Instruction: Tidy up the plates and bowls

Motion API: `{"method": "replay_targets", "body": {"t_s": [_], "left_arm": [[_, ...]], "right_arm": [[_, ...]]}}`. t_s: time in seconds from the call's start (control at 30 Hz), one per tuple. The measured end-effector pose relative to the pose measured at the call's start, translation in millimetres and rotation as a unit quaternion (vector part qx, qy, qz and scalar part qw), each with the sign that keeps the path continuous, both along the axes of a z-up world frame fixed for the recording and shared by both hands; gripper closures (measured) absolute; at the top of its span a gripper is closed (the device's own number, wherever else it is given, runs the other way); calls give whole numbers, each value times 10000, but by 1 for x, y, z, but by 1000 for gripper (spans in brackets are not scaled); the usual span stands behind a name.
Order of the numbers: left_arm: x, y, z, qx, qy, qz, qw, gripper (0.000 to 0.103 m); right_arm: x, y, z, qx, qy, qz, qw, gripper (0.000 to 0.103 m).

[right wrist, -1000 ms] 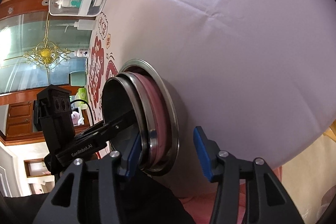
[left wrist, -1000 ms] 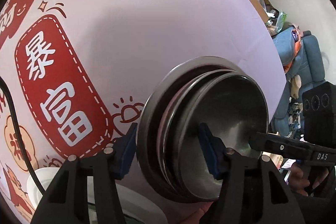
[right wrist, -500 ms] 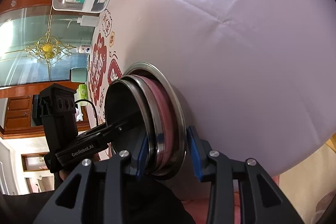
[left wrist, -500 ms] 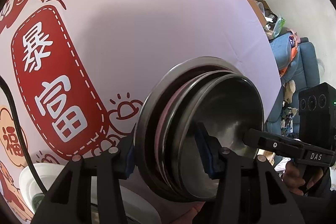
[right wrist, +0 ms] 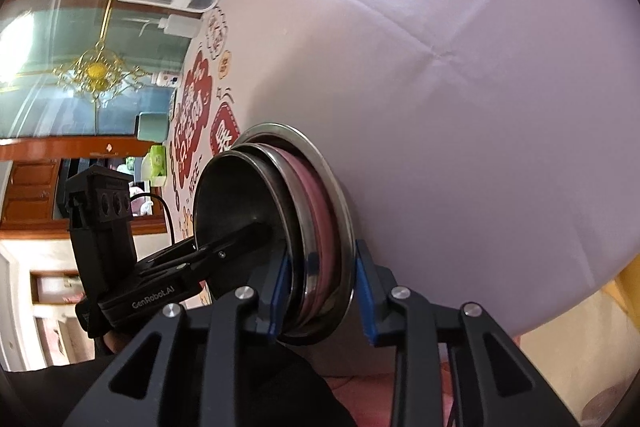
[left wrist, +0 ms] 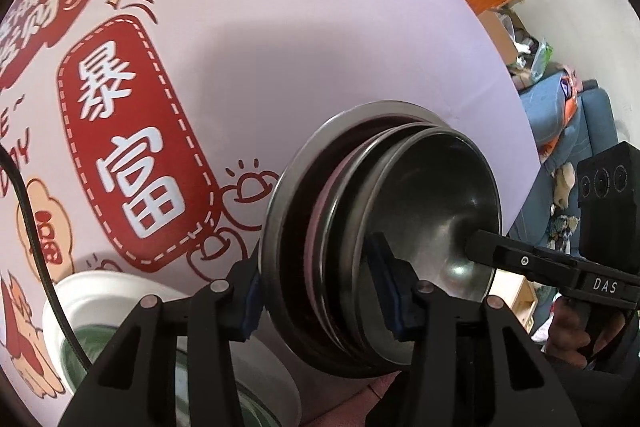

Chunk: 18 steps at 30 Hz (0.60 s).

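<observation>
Since a second ago, both tongs have been closed onto the stack of bowls (left wrist: 384, 239) on the worktop (left wrist: 320, 27). Left tongs (left wrist: 320, 291) grip its near rim; right tongs (right wrist: 320, 291) grip the opposite rim.

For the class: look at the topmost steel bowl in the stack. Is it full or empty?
Empty. The top steel bowl shows only bare shiny metal inside; nothing lies in it except the gripper fingers reaching over its rim.
</observation>
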<state>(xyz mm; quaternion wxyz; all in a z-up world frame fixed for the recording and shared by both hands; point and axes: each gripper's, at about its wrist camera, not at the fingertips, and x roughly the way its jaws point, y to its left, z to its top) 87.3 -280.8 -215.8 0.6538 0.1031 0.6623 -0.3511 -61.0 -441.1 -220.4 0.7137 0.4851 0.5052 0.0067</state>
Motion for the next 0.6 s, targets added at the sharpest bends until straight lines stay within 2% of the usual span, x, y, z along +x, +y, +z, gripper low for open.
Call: {"method": "replay_targets", "body": {"t_s": [0.3, 0.6], "left_arm": [[-17, 26, 32, -94, -463, 456, 9978, 57], [-26, 74, 58, -231, -735, 1133, 9906, 57]], "right_arm": [[6, 11, 22, -128, -432, 468, 9979, 73], [27, 37, 45, -285, -724, 1183, 9899, 73]]}}
